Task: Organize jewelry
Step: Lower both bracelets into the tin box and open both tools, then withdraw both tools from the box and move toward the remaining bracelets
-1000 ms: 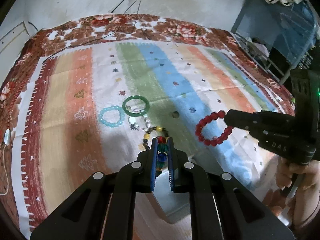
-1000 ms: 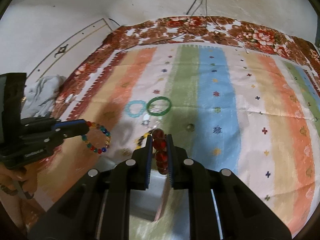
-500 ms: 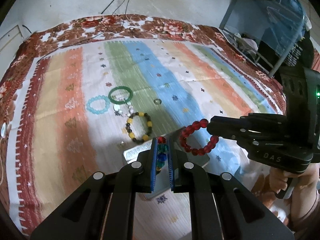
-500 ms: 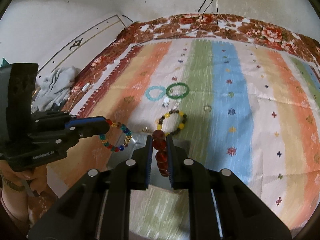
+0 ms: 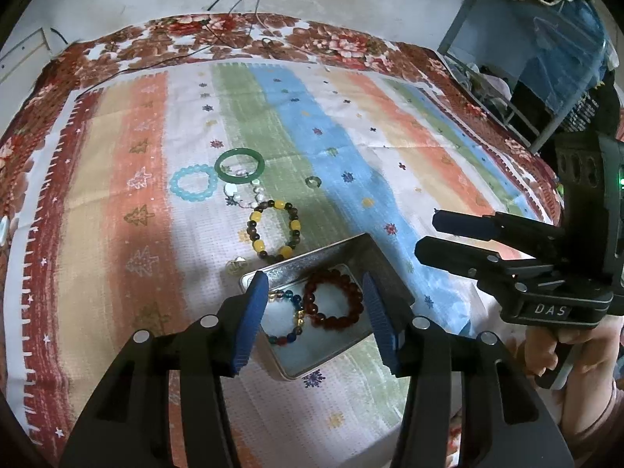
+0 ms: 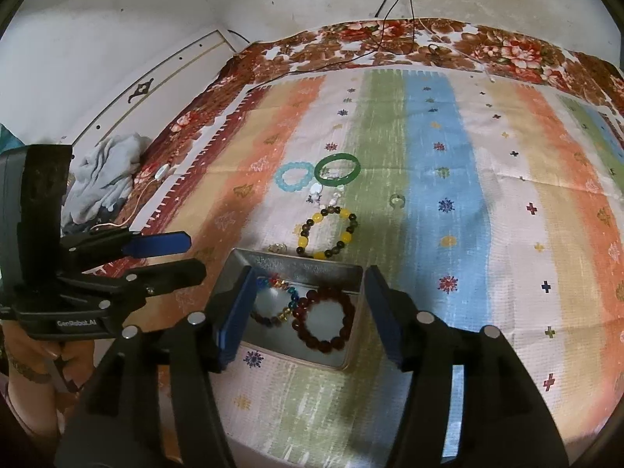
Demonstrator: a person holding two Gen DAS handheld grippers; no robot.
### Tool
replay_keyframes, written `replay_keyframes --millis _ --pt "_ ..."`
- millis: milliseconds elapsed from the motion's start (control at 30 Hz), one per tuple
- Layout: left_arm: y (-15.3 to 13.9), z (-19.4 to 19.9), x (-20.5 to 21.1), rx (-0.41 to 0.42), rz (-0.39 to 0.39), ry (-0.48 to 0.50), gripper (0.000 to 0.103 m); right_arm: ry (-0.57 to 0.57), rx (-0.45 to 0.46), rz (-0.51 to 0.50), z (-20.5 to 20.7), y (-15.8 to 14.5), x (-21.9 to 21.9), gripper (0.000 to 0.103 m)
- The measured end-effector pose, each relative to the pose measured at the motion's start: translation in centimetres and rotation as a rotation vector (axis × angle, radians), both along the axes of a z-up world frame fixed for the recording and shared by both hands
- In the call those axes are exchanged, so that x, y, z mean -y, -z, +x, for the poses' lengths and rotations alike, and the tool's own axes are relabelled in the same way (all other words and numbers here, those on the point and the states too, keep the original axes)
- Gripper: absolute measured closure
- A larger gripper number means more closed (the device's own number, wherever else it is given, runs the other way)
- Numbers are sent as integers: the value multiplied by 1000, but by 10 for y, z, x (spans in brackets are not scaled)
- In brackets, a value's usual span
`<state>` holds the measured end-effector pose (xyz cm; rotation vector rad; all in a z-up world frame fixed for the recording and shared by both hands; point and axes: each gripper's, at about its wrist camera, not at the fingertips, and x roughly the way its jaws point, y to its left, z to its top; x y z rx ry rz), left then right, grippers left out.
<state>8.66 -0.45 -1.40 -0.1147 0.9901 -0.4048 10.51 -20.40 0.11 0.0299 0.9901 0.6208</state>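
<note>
While both grippers hang over the metal tin [image 5: 353,247], their jaws have just been opening: the left gripper [image 5: 315,321] and right gripper [image 6: 308,312] stand apart w/ nothing held. Red bead bracelet [image 5: 333,300] and multicolour bracelet [image 5: 290,321] lie inside the tin, touching (side by side). Yellow-brown bracelet [image 5: 275,232], green bangle [image 5: 240,165] & light-blue bracelet [image 5: 194,185] lie on the striped cloth [image 5: 117,195] beyond.

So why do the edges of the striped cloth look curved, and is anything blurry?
Left wrist view: fisheye bending bows the striped cloth; corners go black; the shiny metal tin stays sharp. Right wrist view: same bowing; dark shadows fall beside the tin.
</note>
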Motion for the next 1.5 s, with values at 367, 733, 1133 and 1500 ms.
replay_keyframes --millis 367,733,1133,1500 --pt "4 12 -4 -14 21 -11 53 -12 -10 -13 8 6 -4 45" --pt "6 36 -11 -14 79 -33 52 -18 -15 -34 28 12 -8 45" --pt "18 62 -23 -42 148 -62 49 -26 -43 -92 56 28 -20 45" --pt "19 87 -26 -41 176 -73 47 -39 -63 -134 76 45 -33 45"
